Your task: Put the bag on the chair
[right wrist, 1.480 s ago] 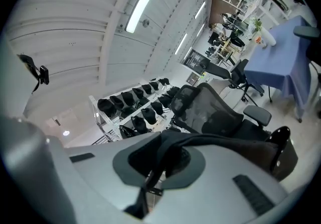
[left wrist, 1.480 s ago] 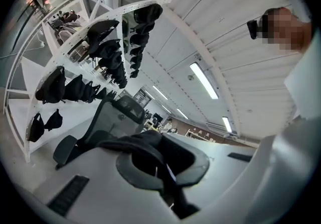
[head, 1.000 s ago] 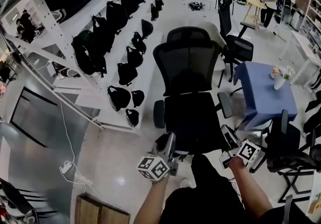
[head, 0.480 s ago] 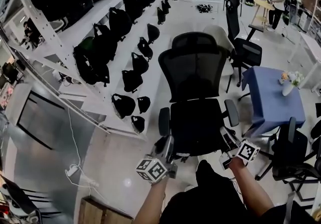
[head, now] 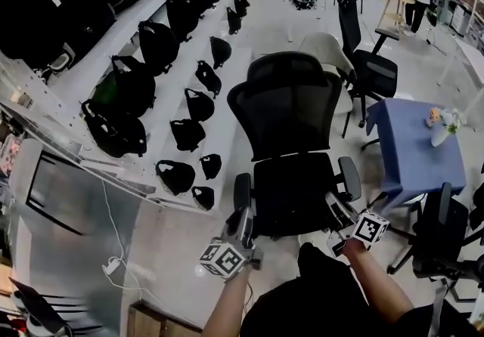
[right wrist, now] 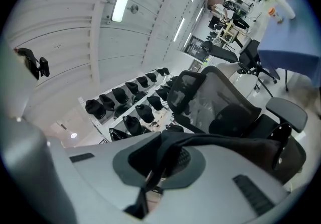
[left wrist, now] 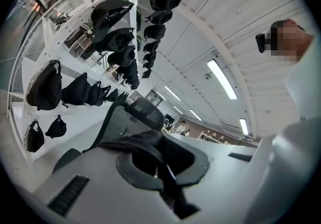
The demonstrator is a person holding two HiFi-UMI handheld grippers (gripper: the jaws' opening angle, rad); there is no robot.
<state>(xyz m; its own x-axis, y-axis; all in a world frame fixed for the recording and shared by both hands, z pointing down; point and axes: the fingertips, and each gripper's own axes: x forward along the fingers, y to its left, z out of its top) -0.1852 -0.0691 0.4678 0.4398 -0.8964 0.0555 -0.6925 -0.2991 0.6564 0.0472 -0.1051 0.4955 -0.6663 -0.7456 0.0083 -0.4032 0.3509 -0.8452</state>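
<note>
Both sets of jaws are pressed together on black fabric. The left gripper (left wrist: 160, 165) pinches a fold of the bag (left wrist: 134, 142), and the right gripper (right wrist: 159, 163) clamps a dark band of it that runs away toward three o'clock in its own view.

In the head view, the left gripper (head: 242, 224) and right gripper (head: 333, 214) sit side by side at six o'clock. The bag (head: 318, 282) is slung between and below them, clear of the chair.

The chair (head: 291, 112) stands dead ahead at twelve o'clock. Its seat (head: 295, 192) is bare and faces the person.

The pickup is done and the carry has reached the front edge of the seat. The placing itself is left: bag onto the cushion, then both grips let go.

The bag's long axis looks to run nine to three, from one gripper to the other and square across the seat front. Its dark bulk merges with the person's clothing low in frame, so I can't say which way its top or opening faces.
</note>
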